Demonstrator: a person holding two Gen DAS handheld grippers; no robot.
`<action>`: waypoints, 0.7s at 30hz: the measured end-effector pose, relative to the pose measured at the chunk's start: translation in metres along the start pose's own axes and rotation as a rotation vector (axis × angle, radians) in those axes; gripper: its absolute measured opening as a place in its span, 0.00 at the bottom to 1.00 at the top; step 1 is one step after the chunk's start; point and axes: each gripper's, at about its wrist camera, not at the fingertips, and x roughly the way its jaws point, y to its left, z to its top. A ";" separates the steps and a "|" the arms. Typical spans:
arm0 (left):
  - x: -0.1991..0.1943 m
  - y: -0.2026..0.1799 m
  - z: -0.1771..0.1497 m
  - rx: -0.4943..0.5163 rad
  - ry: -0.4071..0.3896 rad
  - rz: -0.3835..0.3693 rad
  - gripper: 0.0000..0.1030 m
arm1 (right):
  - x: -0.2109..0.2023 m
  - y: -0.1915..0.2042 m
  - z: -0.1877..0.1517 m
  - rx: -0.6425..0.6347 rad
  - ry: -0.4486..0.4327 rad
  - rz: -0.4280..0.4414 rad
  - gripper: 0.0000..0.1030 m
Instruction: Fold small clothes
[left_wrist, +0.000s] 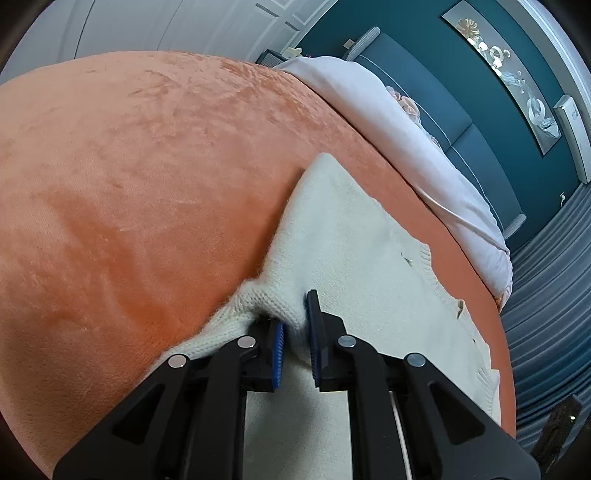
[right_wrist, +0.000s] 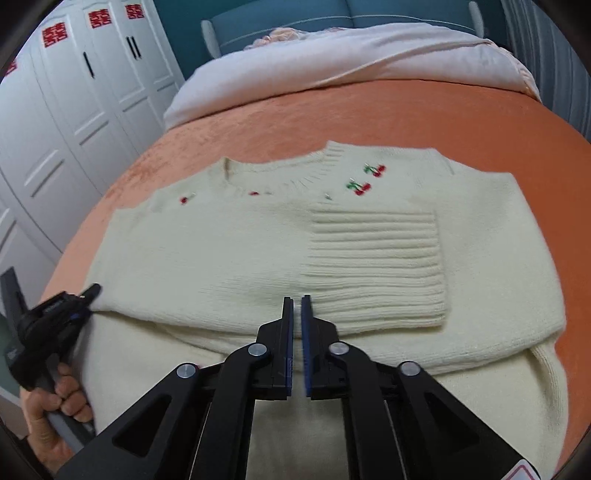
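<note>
Sweater (right_wrist: 236, 258), cream knit with cherry motifs, lies flat on the orange blanket (right_wrist: 369, 114) covering the bed, one ribbed sleeve cuff (right_wrist: 373, 266) already folded across its chest. Left gripper (left_wrist: 295, 325) pinches a bunched fold of knit at the garment's side edge; right gripper (right_wrist: 297, 317) hovers above the lower half, fingers nearly together and holding nothing. Folding well likely means lifting that pinched edge evenly and laying it inward without dragging the cuff.
</note>
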 end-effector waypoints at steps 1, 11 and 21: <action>0.000 0.000 0.000 0.001 0.000 0.001 0.11 | -0.008 -0.010 -0.002 0.042 -0.016 -0.005 0.00; -0.004 -0.002 0.004 0.007 0.029 0.001 0.11 | -0.101 -0.072 -0.053 0.142 -0.047 -0.152 0.14; -0.160 0.033 -0.045 0.134 0.106 0.066 0.77 | -0.225 -0.093 -0.197 0.150 0.072 -0.238 0.58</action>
